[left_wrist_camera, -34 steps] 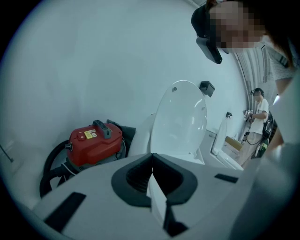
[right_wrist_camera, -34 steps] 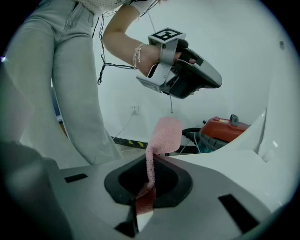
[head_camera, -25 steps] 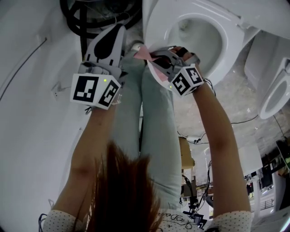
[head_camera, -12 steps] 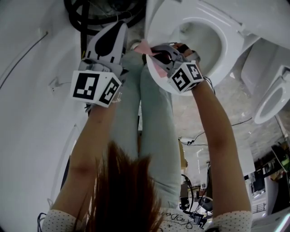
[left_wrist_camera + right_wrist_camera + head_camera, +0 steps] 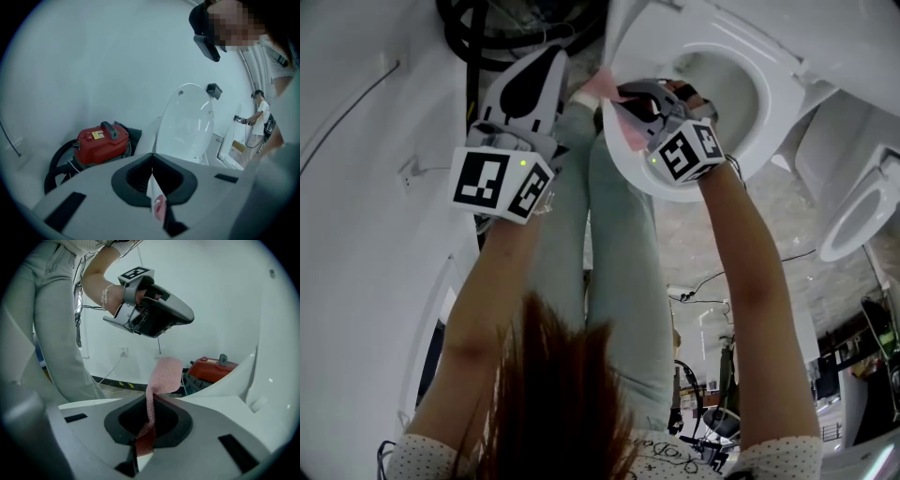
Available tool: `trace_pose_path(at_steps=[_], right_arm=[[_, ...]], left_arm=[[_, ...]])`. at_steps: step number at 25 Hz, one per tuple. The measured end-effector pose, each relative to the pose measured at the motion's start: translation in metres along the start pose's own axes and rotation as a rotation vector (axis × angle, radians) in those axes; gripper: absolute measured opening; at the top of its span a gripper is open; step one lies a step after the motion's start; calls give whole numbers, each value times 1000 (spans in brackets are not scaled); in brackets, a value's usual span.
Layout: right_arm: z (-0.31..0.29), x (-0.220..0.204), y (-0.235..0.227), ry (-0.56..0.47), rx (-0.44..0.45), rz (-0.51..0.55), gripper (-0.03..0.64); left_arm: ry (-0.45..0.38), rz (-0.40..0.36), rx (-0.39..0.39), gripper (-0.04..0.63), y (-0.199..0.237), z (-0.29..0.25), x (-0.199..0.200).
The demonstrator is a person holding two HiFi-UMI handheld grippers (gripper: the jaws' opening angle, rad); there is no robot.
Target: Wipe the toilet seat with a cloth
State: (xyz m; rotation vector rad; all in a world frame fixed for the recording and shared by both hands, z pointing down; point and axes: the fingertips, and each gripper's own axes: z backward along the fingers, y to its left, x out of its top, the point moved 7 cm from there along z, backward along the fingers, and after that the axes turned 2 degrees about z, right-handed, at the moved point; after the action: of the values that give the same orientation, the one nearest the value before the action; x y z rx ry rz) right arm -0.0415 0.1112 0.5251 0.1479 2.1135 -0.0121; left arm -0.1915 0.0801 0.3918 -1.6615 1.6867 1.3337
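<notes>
While the right gripper (image 5: 625, 101) hangs over the toilet seat (image 5: 741, 141) at about one o'clock in the head view, its jaws are clamped on the cloth (image 5: 161, 376). That cloth is pink with a coarse knitted weave. It rises out of the jaws as a narrow folded strip and flops over at its top toward two o'clock. From the head view it lies at the nine o'clock edge of the seat, though contact with the seat cannot be made out. The toilet bowl (image 5: 712, 80) shows only its white inside. The lid (image 5: 187, 117) stands raised. The left gripper (image 5: 546, 66) is held at eleven o'clock, beside the toilet, with its jaws together. A red vacuum cleaner (image 5: 101, 140) sits by the wall at nine o'clock of the lid, with a black hose (image 5: 502, 33) coiled round it.
</notes>
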Motion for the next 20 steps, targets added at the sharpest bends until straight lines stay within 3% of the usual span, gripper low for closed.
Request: trace_pose_path(at_steps=[11,20], right_arm=[[-1,-3,-14,-9,-55,-81,26],[1,0,-19,-3,-103,-81,26]], left_arm=[[-4,6,4,5,5,0,0],[-16,15,8,5,7,9,-2]])
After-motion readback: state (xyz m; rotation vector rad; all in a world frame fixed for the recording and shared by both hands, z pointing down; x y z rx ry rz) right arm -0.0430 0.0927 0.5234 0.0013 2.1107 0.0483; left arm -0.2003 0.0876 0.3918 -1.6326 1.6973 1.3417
